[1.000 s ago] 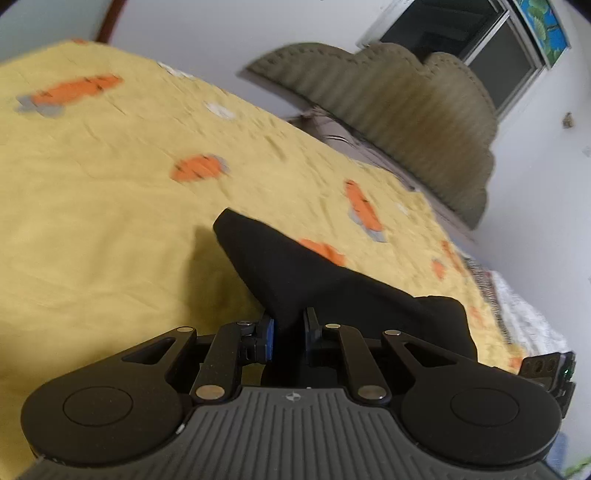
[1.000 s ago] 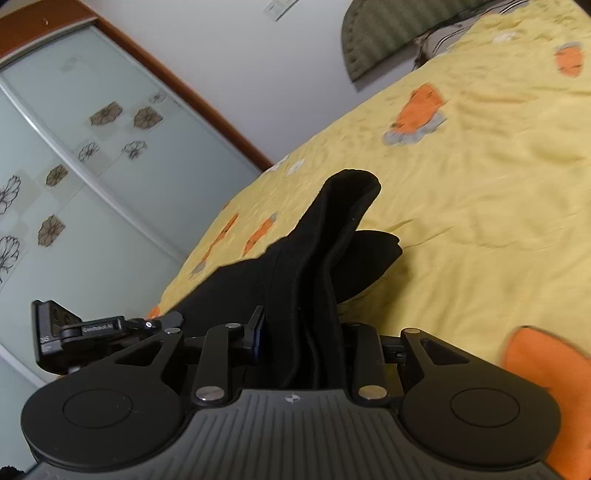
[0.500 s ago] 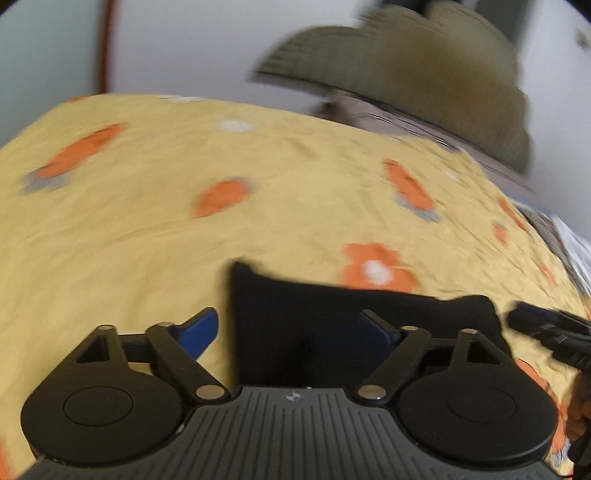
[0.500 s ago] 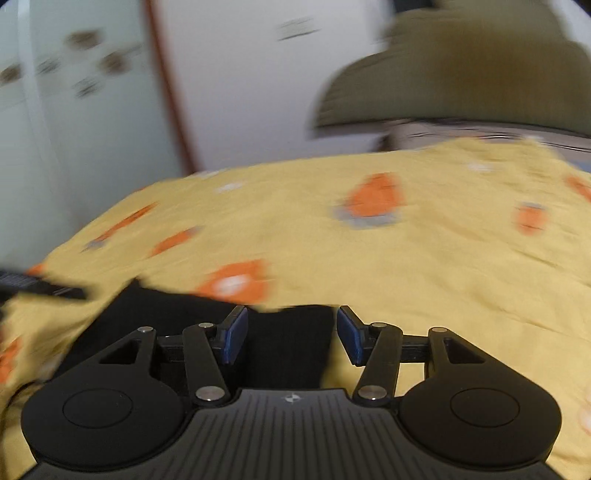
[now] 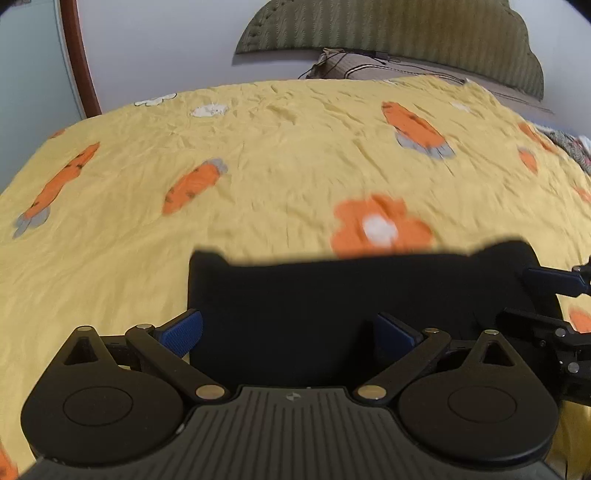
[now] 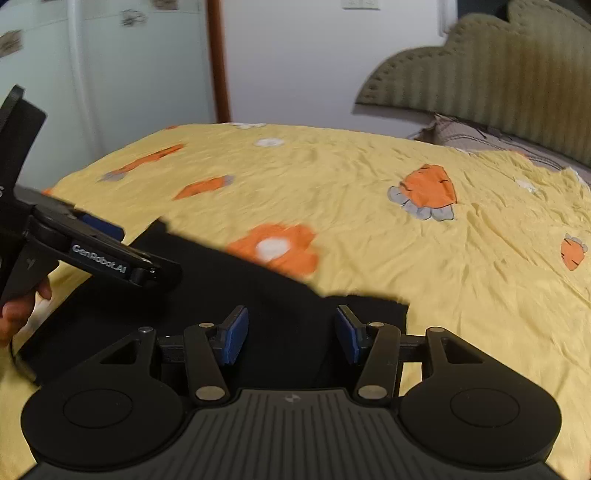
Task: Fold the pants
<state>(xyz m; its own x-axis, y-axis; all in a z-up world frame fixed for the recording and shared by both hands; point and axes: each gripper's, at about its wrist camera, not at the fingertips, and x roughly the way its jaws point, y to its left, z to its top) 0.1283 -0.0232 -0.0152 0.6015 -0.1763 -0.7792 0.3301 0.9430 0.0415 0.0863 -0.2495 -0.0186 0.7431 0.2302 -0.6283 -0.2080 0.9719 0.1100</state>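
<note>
The black pants (image 5: 332, 295) lie folded flat on the yellow bedspread (image 5: 258, 155), a dark rectangle just ahead of both grippers. My left gripper (image 5: 290, 332) hovers over their left part, its jaws opening wide, and the blue pads (image 5: 183, 334) touch no cloth. My right gripper (image 6: 291, 338) hangs over the pants (image 6: 258, 288) near their right end. Its jaws are closing, with nothing pinched between them. Each gripper shows in the other's view: the right gripper (image 5: 535, 301) at the right edge, the left gripper (image 6: 147, 251) at the left with a person's hand (image 6: 18, 310) behind it.
The bedspread carries orange carrot and flower prints. An olive padded headboard (image 5: 406, 29) and a pillow (image 5: 369, 66) close off the far end. A sliding wardrobe door (image 6: 110, 74) stands past the bed's left side. Patterned cloth (image 5: 569, 147) lies at the right edge.
Both grippers held the pants bunched up off the bed a second ago. They have let go and opened, both wrists rolled level, and the pants now lie flat.
</note>
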